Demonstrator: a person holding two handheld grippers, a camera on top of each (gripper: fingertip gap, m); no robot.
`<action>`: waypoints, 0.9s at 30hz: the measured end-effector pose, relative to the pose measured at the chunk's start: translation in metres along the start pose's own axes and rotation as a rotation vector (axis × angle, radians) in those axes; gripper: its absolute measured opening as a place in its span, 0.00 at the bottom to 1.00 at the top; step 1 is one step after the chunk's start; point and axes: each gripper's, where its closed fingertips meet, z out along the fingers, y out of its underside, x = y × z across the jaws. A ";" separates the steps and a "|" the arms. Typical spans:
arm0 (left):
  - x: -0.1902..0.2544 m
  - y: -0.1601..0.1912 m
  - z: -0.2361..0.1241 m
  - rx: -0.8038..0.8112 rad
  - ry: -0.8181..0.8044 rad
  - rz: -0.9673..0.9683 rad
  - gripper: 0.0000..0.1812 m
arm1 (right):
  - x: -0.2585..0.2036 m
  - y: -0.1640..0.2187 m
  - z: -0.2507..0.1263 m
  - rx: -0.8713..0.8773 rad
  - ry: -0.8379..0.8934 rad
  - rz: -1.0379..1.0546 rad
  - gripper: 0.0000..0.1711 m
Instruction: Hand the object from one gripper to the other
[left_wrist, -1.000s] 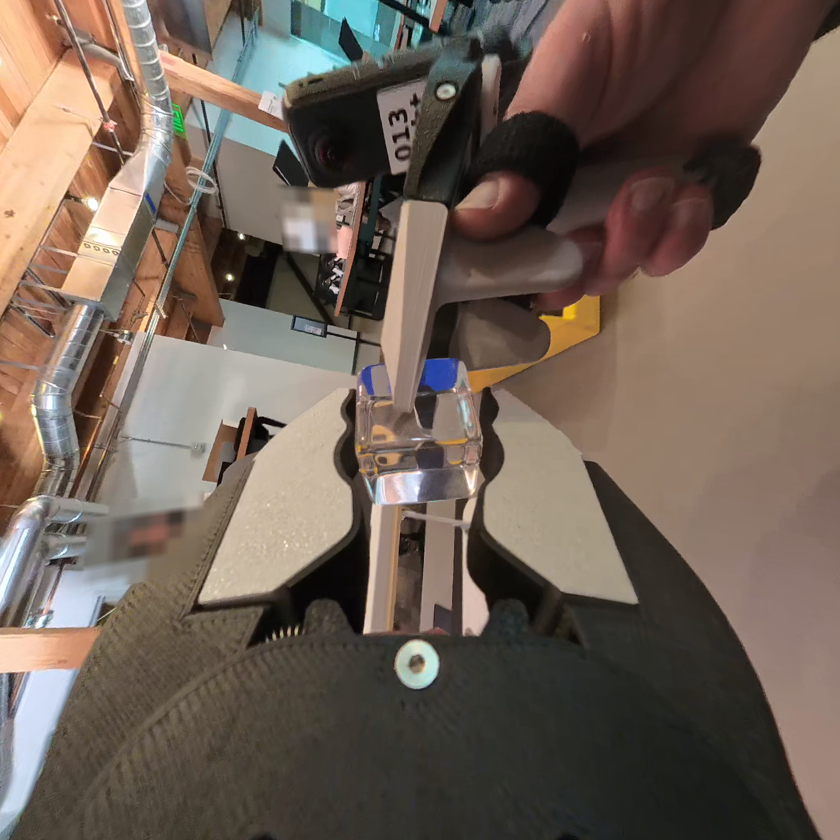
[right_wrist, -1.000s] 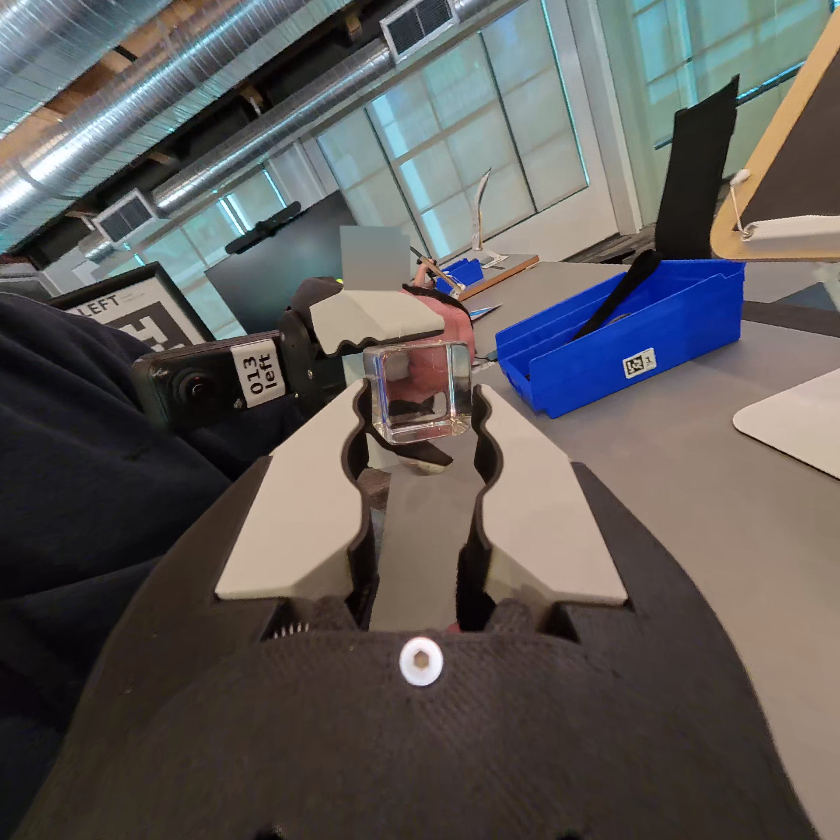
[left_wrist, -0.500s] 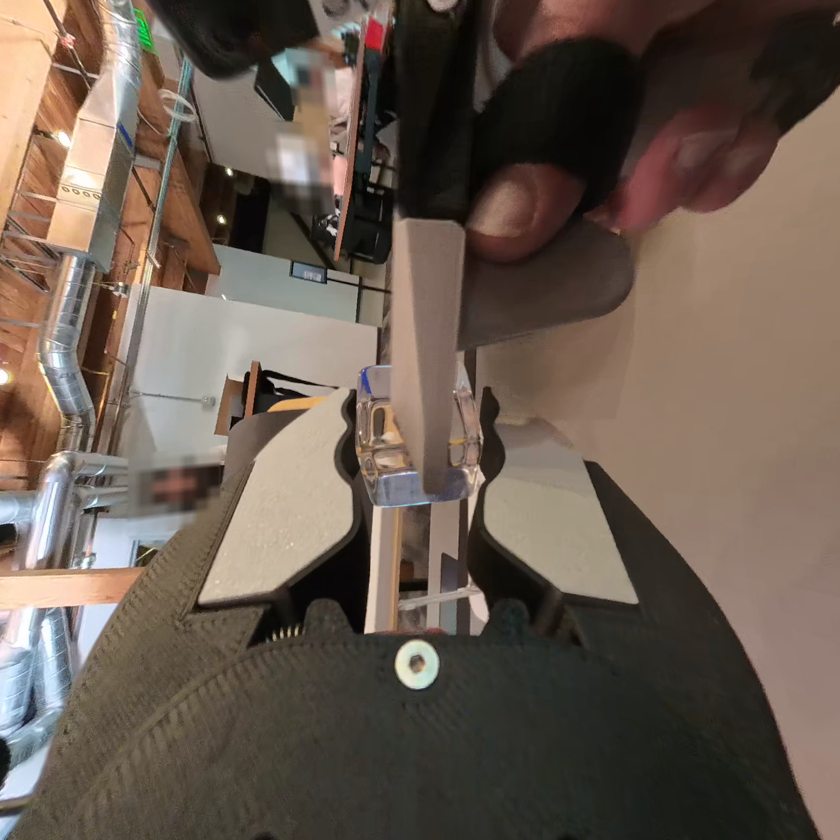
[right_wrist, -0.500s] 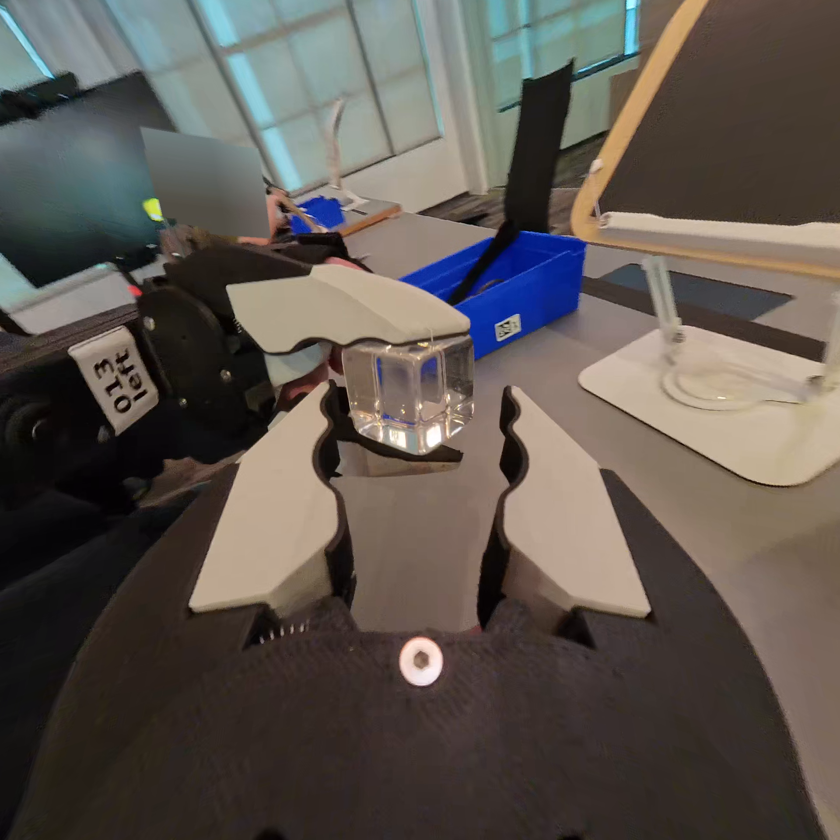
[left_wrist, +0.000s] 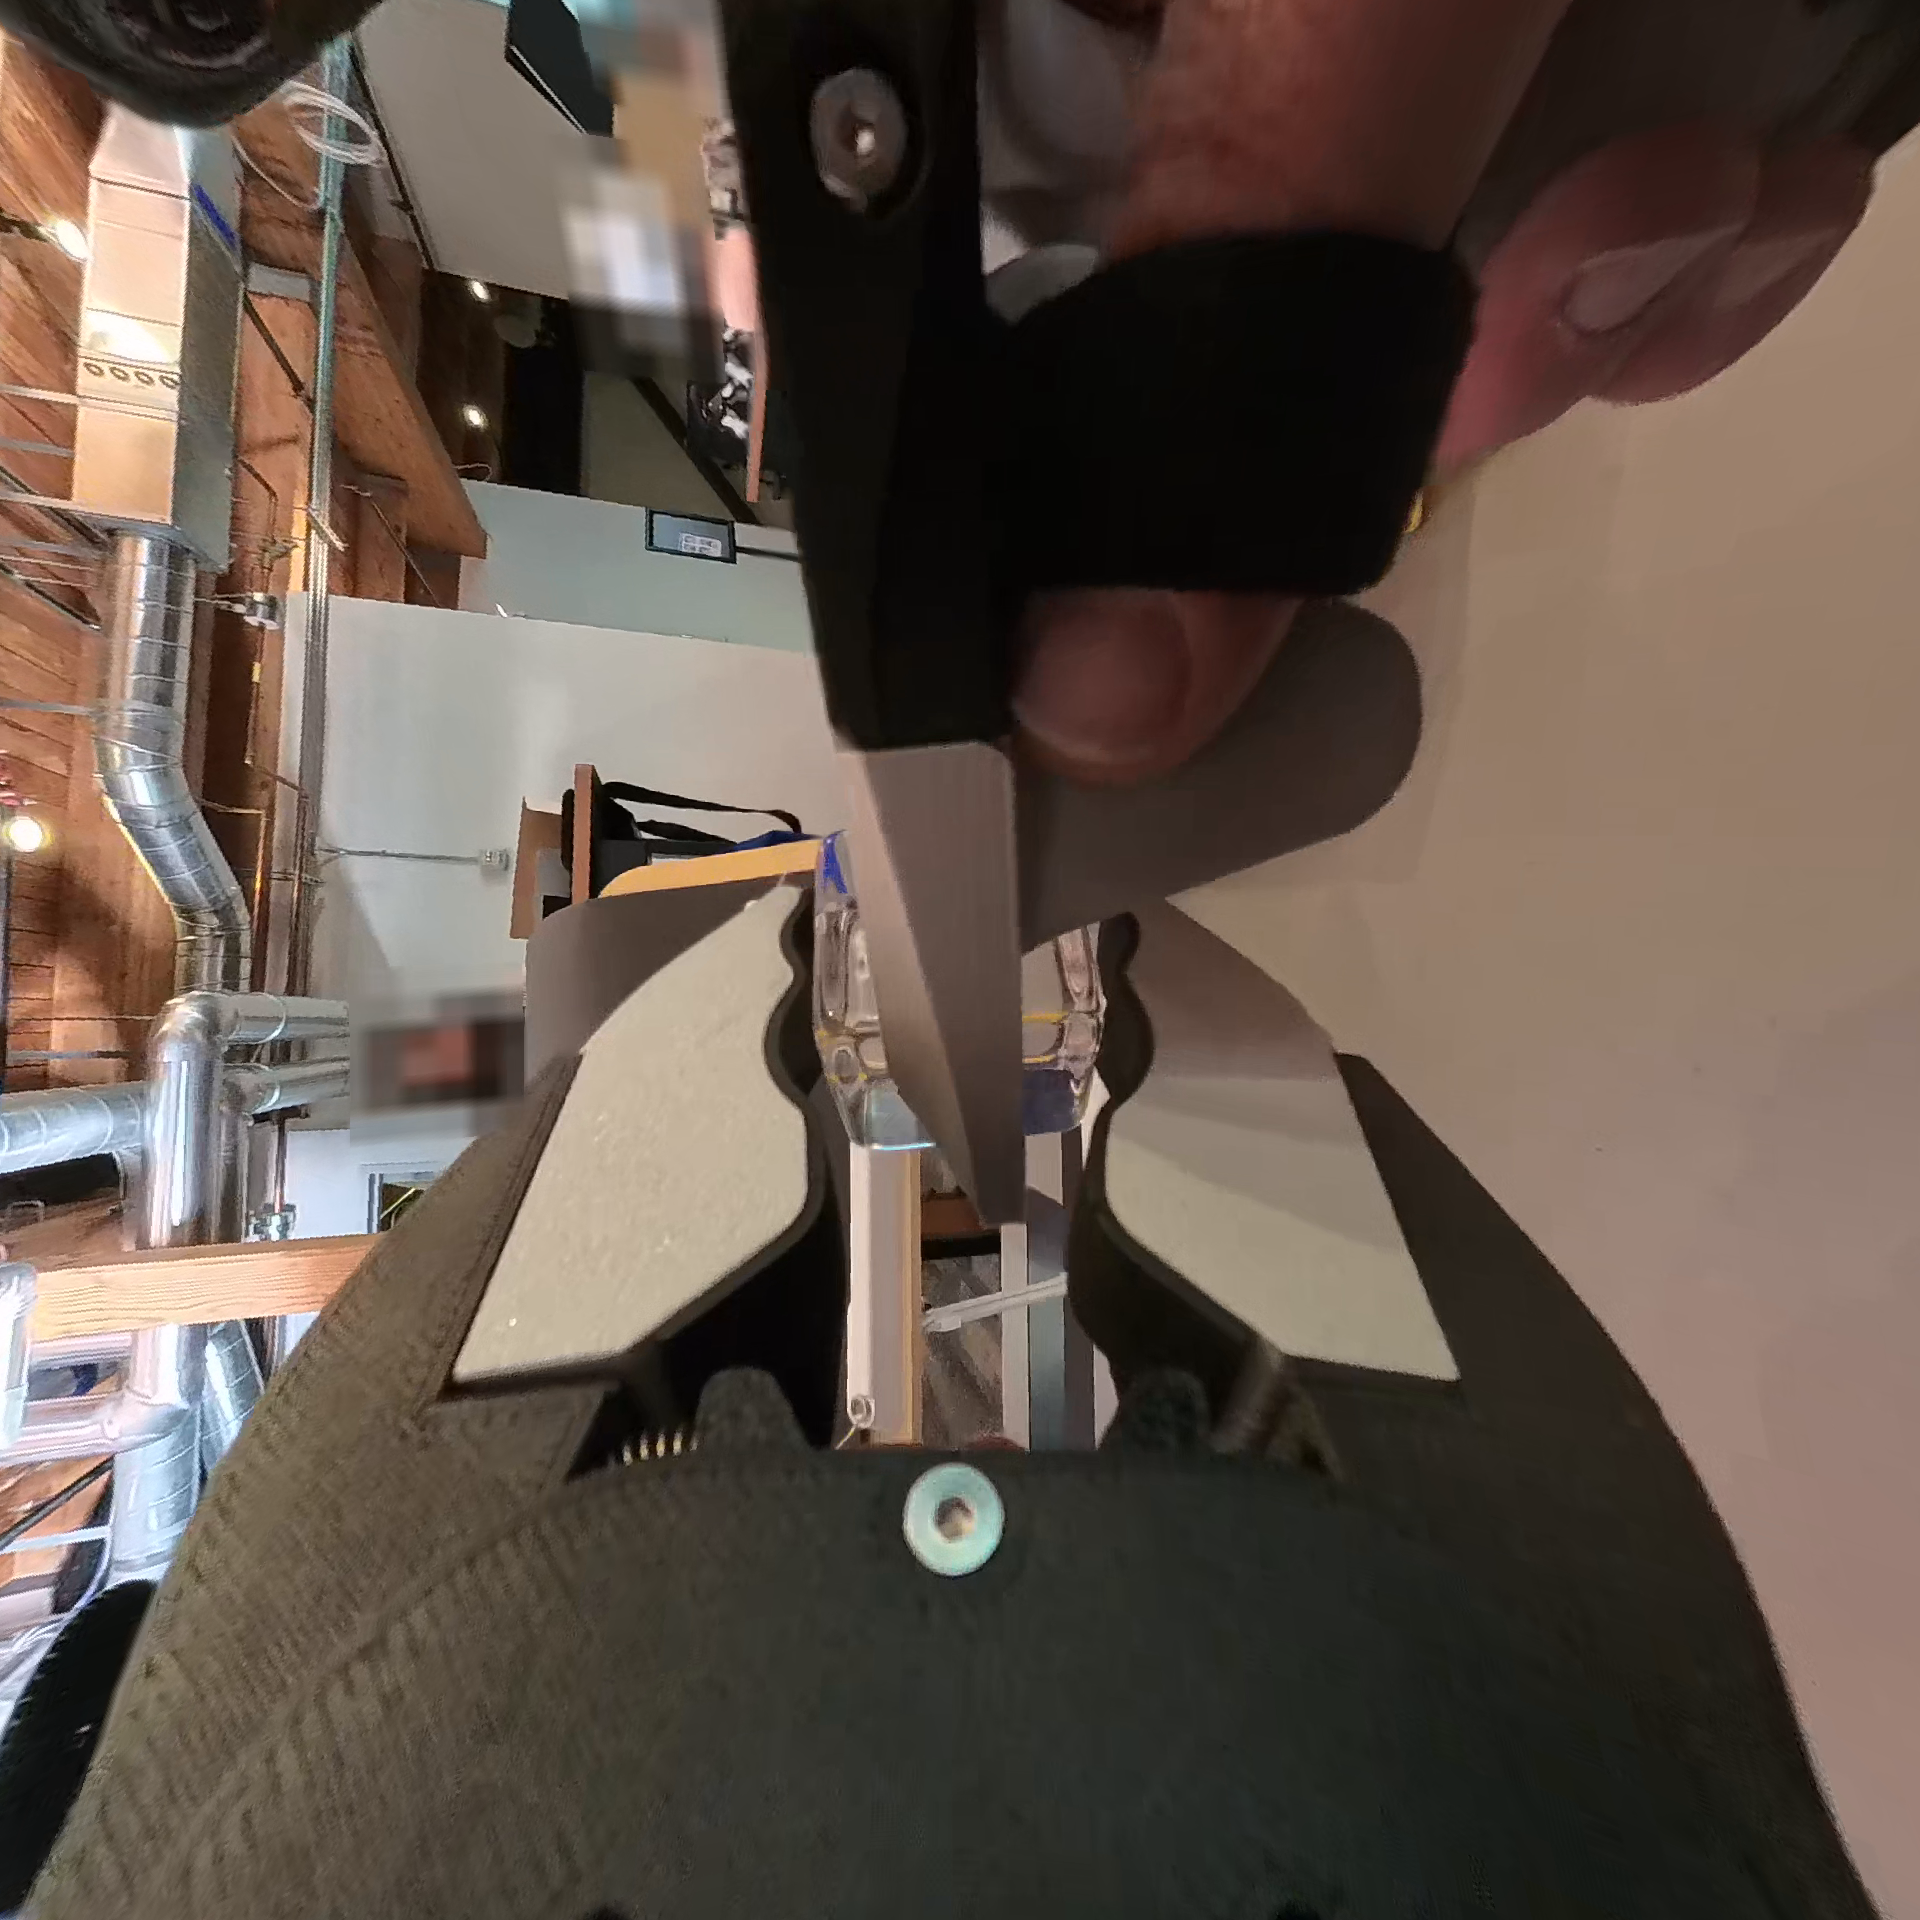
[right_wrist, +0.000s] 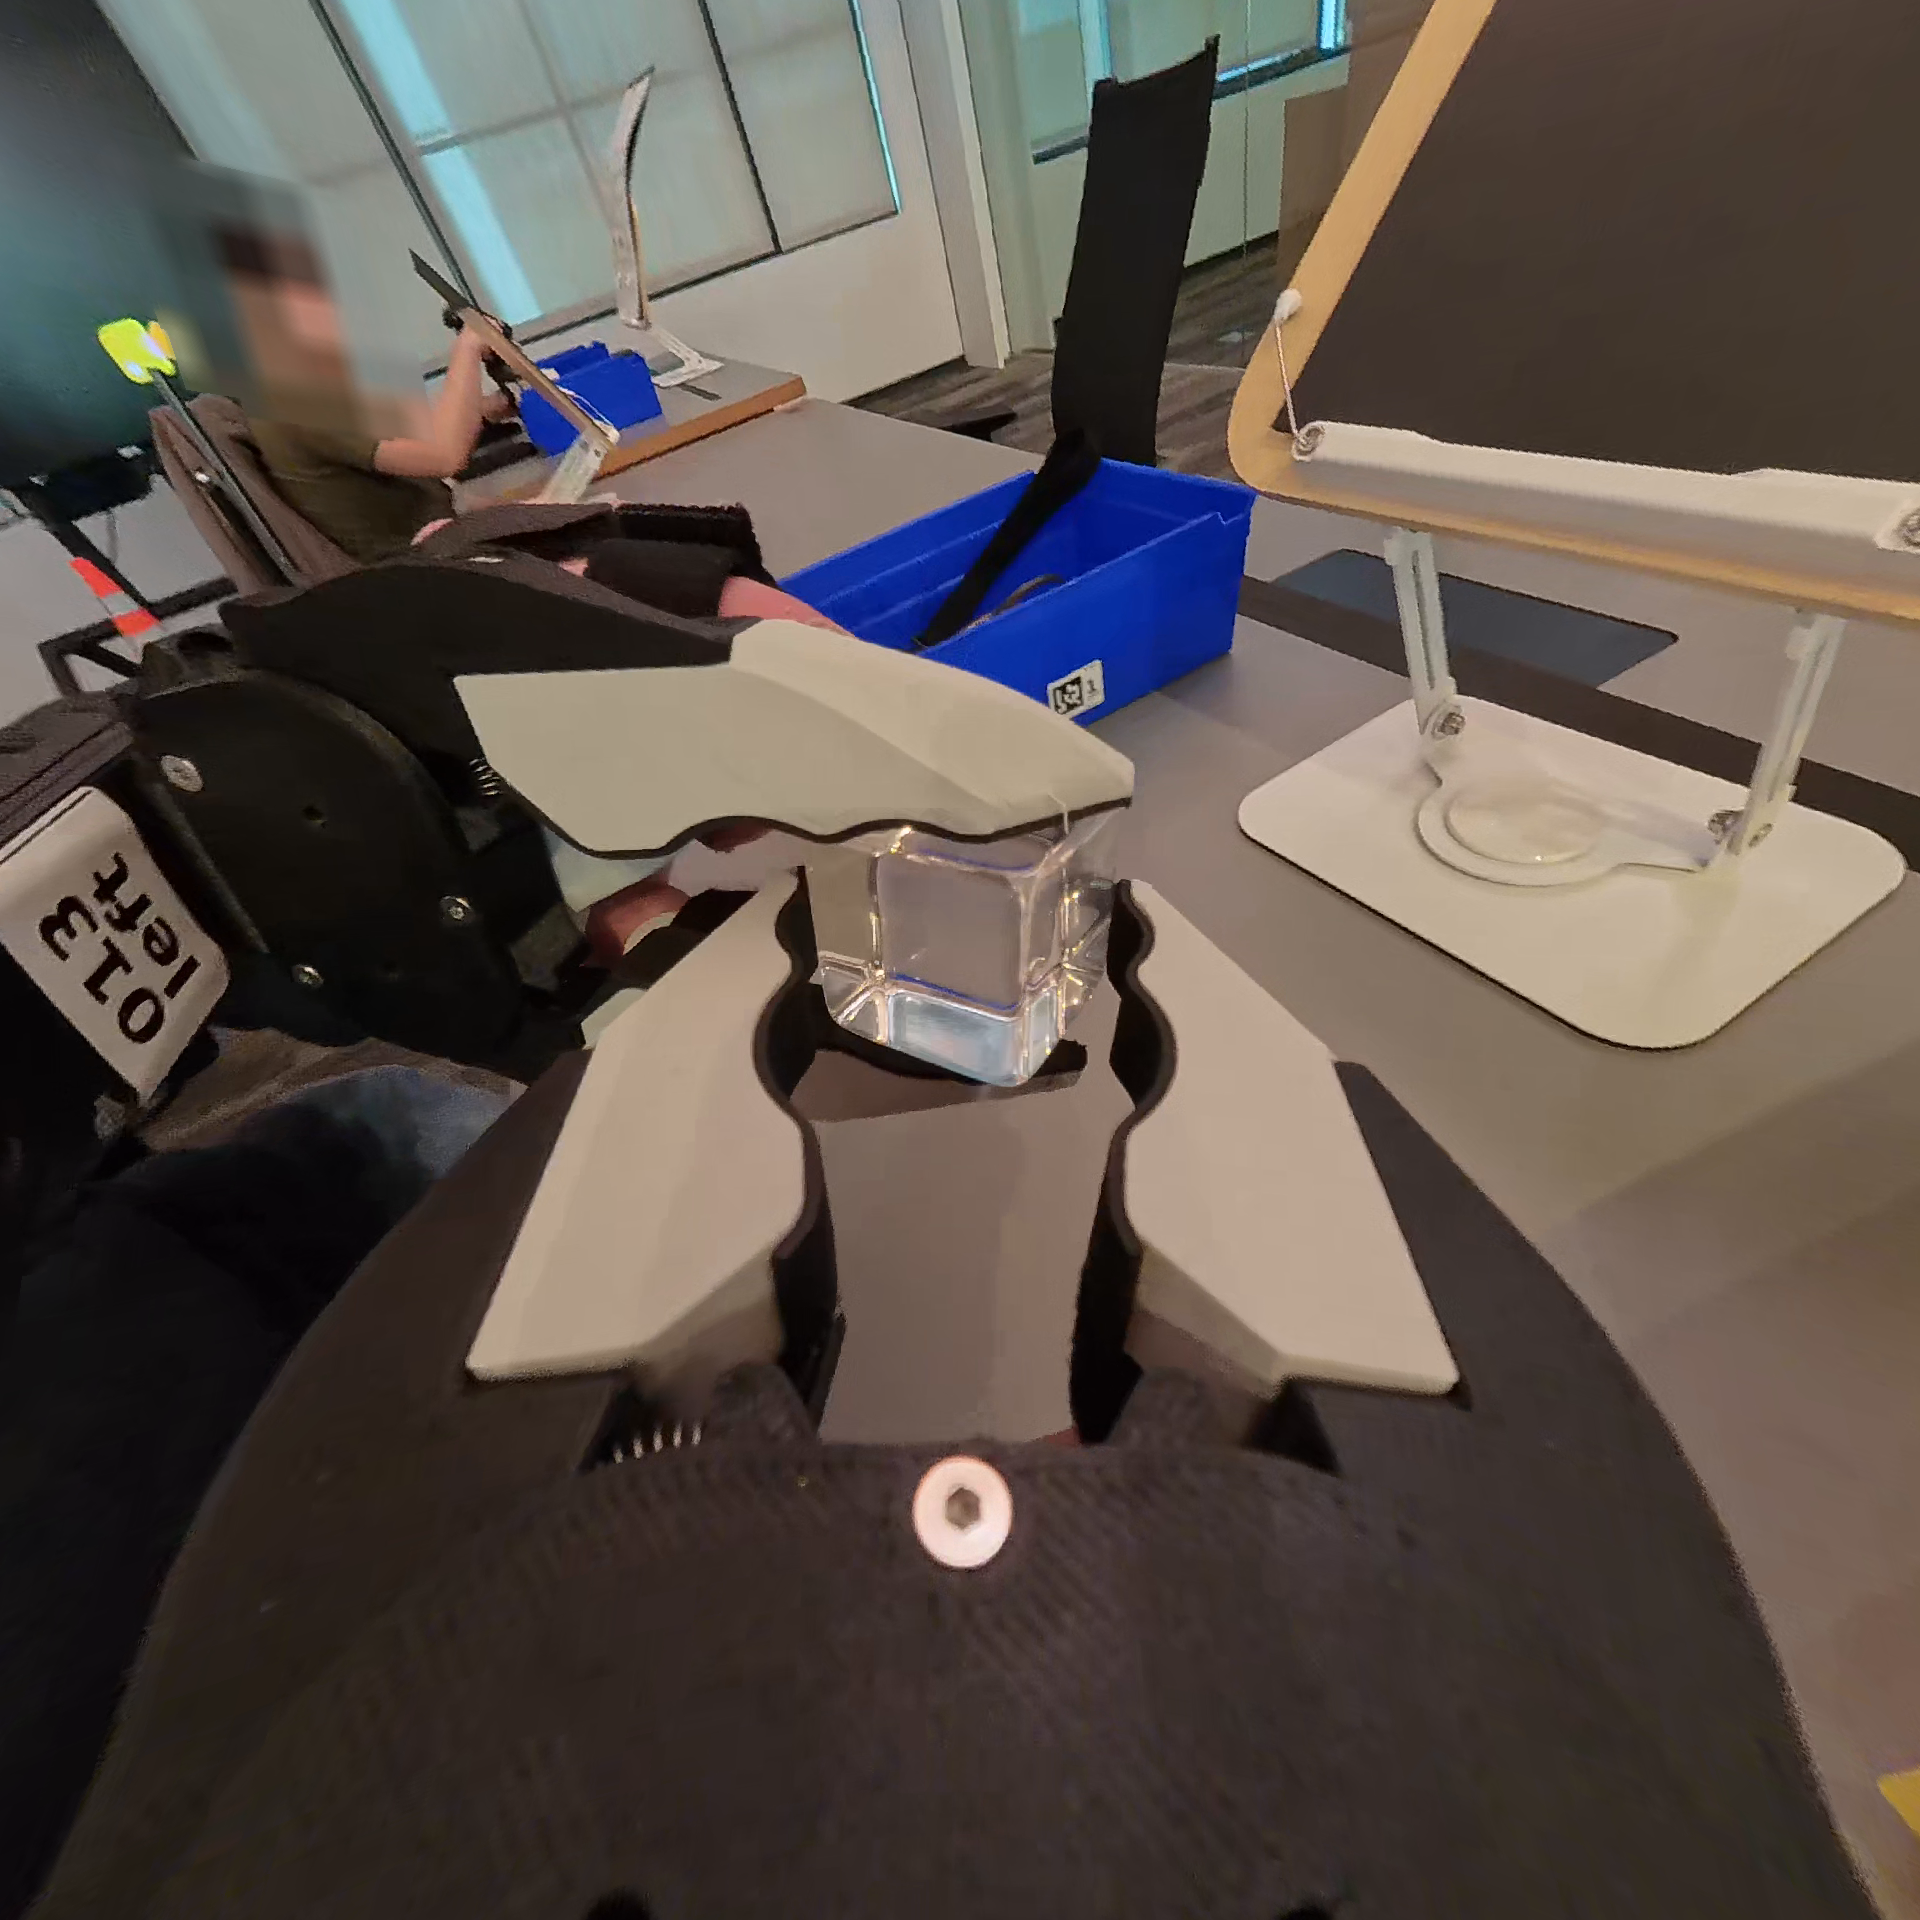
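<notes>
Grey table (right_wrist: 1714, 1299), blue bin (right_wrist: 1132, 582) far behind. Clear cube (right_wrist: 966, 966) was pinched by left gripper (left_wrist: 956, 997) jaws. Right gripper (right_wrist: 961, 935) jaws straddled it crosswise, spread, apparently placed to take the handover.

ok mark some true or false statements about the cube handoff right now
1. The clear cube rests on the table. False: it is held in the air between the fingers of the left gripper.
2. A blue bin sits on the table beyond the cube. True.
3. The fingers of the right gripper bracket the cube on both sides. True.
4. The blue bin is empty. False: a black strap leans in it.
</notes>
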 end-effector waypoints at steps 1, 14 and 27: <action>0.001 0.001 0.001 -0.014 0.007 0.003 0.28 | 0.001 0.000 0.000 -0.004 0.018 -0.013 0.32; 0.001 -0.002 0.003 -0.022 0.020 -0.013 0.28 | 0.000 -0.002 -0.004 0.036 -0.029 0.011 0.29; -0.013 -0.014 -0.023 0.177 0.139 -0.417 0.37 | 0.000 -0.013 -0.018 0.155 -0.152 0.038 0.29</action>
